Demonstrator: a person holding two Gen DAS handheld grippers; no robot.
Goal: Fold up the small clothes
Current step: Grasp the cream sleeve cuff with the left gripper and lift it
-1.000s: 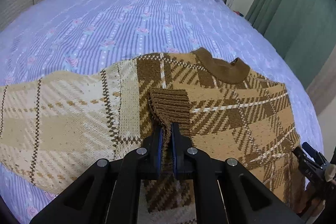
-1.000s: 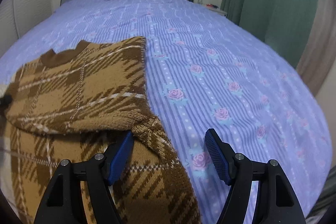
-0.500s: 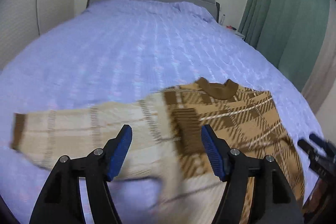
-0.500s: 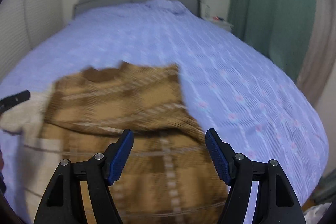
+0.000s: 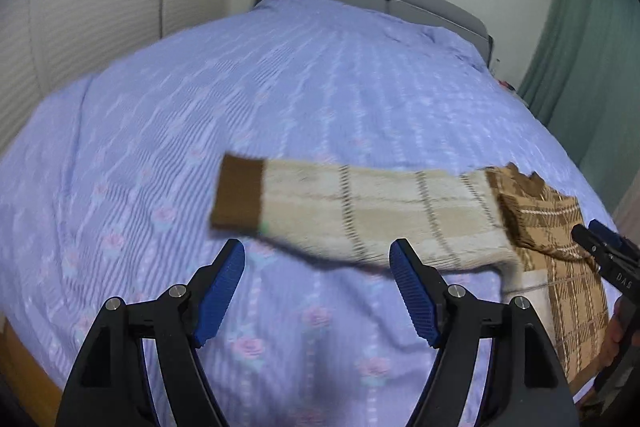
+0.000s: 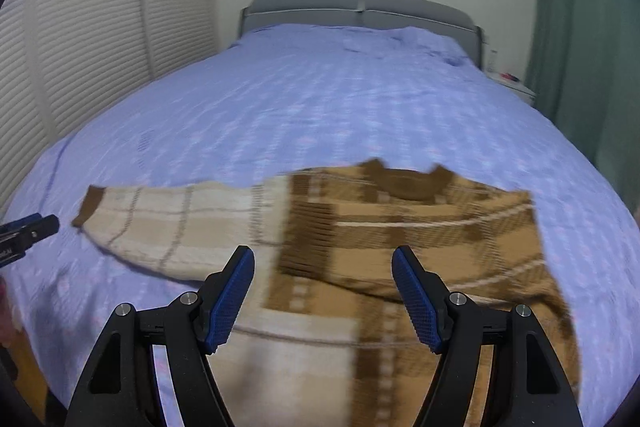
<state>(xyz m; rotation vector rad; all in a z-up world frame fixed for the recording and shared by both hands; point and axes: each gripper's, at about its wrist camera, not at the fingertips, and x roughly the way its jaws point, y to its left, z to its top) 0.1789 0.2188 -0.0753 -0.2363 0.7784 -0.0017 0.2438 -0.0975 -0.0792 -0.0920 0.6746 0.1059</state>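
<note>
In the left wrist view, the left gripper [image 5: 318, 293] is hanging over the bed [image 5: 280, 99], its jaws having just been opening, fingers spread around nothing. The plaid sweater [image 5: 400, 219] is lying mid-right, its cream sleeve [image 5: 360, 211] stretching leftward.

In the right wrist view, the right gripper [image 6: 324, 297] is hovering with fingers spread and empty above the sweater, which is filling the lower centre.

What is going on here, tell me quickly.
A person with a gripper in each hand is folding a plaid sweater on a bed. One sleeve is already folded across the chest; the other sleeve lies stretched out sideways. The left gripper has just been opening and has nothing between its fingers. The right gripper is open too, above the sweater, holding nothing.
</note>
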